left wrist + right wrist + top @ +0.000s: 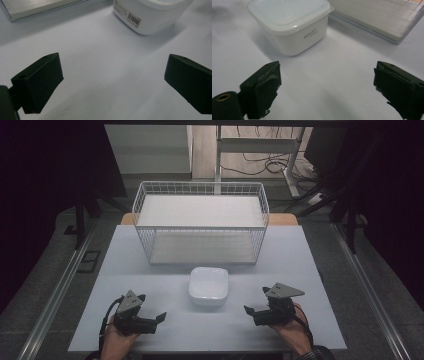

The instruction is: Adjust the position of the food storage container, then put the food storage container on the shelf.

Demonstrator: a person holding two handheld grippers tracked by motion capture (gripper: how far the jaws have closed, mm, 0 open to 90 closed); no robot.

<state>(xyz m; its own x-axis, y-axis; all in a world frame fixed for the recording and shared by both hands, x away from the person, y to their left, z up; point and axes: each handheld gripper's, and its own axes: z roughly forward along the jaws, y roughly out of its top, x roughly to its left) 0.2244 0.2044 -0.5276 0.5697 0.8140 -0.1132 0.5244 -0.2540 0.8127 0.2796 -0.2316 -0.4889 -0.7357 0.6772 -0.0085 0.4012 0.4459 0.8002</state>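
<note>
A white lidded square container [208, 286] [150, 15] [290, 23] stands in the middle of the pale table [165, 330], in front of a white wire basket [200, 222]. My left gripper [152, 312] [112, 83] rests at the near left of the table, open, its jaws wide apart over bare table. At the near right my right gripper [254, 304] [327, 90] is open too, with nothing between its jaws. Both grippers point inward toward the container and stand apart from it.
The wire basket holds a flat pale board [200, 210] [384, 15] [37, 7]. Behind the table are desk legs and cables on the floor [260, 165]. Metal rails [55, 295] run along both sides of the table.
</note>
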